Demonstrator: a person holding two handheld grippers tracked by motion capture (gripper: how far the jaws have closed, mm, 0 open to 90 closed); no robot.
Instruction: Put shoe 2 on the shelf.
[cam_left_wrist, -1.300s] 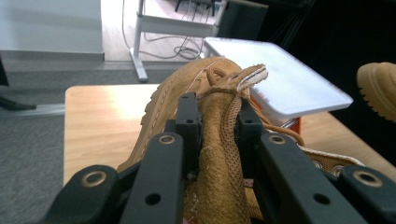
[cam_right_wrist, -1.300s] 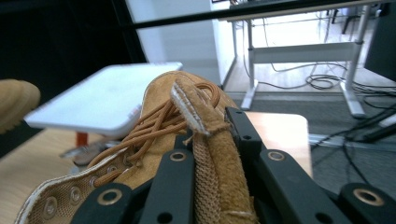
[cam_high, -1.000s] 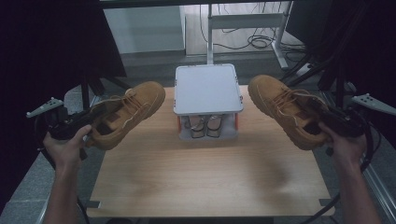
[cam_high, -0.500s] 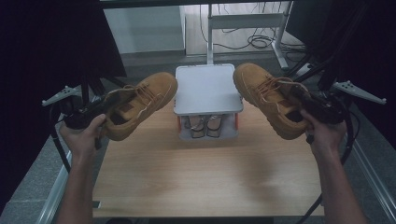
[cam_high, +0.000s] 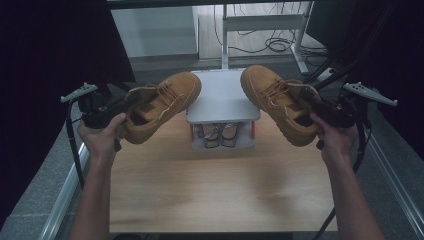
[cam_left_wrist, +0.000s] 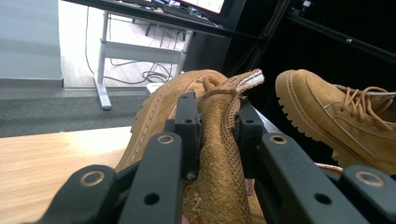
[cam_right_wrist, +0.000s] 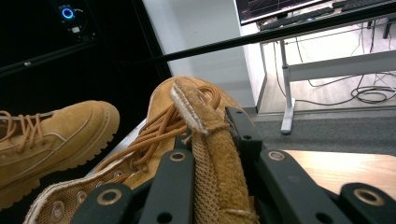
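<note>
Over table (cam_high: 220, 195), boot collars (cam_left_wrist: 219, 140) between jaws

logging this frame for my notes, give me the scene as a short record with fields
left gripper: shut on the heel collar of the left tan suede lace-up boot, held in the air
right gripper: shut on the heel collar of the right tan suede lace-up boot, held in the air
boot toes: both point toward the small white two-tier shoe rack
rack lower tier: a pair of sandals
surface: light wooden table
</note>
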